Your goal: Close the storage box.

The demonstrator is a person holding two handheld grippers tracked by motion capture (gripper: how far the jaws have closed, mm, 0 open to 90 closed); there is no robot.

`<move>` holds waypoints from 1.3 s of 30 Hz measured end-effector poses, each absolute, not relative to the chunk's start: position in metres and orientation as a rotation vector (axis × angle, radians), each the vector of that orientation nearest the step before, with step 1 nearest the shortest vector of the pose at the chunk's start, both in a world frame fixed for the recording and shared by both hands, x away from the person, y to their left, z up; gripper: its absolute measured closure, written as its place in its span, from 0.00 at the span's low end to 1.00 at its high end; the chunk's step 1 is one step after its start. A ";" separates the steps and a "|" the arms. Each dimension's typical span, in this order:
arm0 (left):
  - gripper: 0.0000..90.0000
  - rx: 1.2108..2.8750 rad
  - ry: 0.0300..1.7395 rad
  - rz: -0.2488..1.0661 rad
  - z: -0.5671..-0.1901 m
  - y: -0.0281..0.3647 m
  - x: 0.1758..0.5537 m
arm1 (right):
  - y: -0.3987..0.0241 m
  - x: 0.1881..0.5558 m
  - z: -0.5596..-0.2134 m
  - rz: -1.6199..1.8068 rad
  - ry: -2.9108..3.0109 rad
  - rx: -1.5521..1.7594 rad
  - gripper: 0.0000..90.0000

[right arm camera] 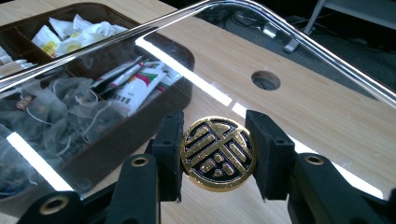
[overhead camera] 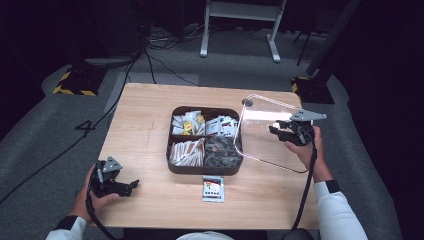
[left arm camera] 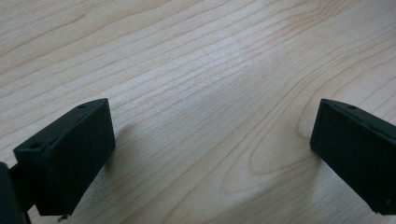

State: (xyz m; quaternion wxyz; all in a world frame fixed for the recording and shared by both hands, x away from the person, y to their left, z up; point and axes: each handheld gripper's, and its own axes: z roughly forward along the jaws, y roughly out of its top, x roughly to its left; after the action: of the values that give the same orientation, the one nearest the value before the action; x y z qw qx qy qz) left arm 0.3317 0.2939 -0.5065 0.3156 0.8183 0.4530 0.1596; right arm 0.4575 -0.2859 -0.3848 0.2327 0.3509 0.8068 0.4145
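**Clear lid held up by its knob**

Right gripper (right arm camera: 218, 156) fingers clamped on the lid's gold knob (right arm camera: 218, 153) — clear lid (overhead camera: 265, 131) tilted above the surface's right edge, beside the box (overhead camera: 205, 169). Left gripper (overhead camera: 118, 184) near the front-left corner — fingers apart, empty.

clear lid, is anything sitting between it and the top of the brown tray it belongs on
Nothing visible does. The right gripper is shut on the gold knob of the clear lid, held tilted over the table just right of the brown tray. The tray's four compartments lie open, and the loose packet lies in front of the tray, outside that path.
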 end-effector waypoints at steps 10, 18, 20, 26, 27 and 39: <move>0.00 2.156 1.193 0.421 -0.507 0.294 0.332 | -0.250 0.462 -0.380 1.156 2.267 0.900 0.67; 0.00 2.156 1.193 0.421 -0.507 0.294 0.332 | -0.220 0.466 -0.382 1.167 2.312 0.843 0.67; 0.00 2.156 1.193 0.420 -0.507 0.294 0.332 | -0.212 0.467 -0.383 1.174 2.326 0.832 0.67; 0.00 2.156 1.193 0.421 -0.507 0.294 0.332 | -0.192 0.468 -0.386 1.182 2.352 0.813 0.67; 0.00 2.156 1.193 0.420 -0.507 0.294 0.332 | -0.188 0.469 -0.386 1.182 2.357 0.812 0.67; 0.00 2.156 1.194 0.421 -0.507 0.294 0.332 | -0.156 0.474 -0.393 1.171 2.413 0.767 0.67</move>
State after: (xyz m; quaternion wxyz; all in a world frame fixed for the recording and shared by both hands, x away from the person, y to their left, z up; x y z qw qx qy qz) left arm 0.3317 0.2939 -0.5065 0.3155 0.8183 0.4531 0.1598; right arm 0.4738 -0.1555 -0.3930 0.1750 0.2707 0.8517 0.4132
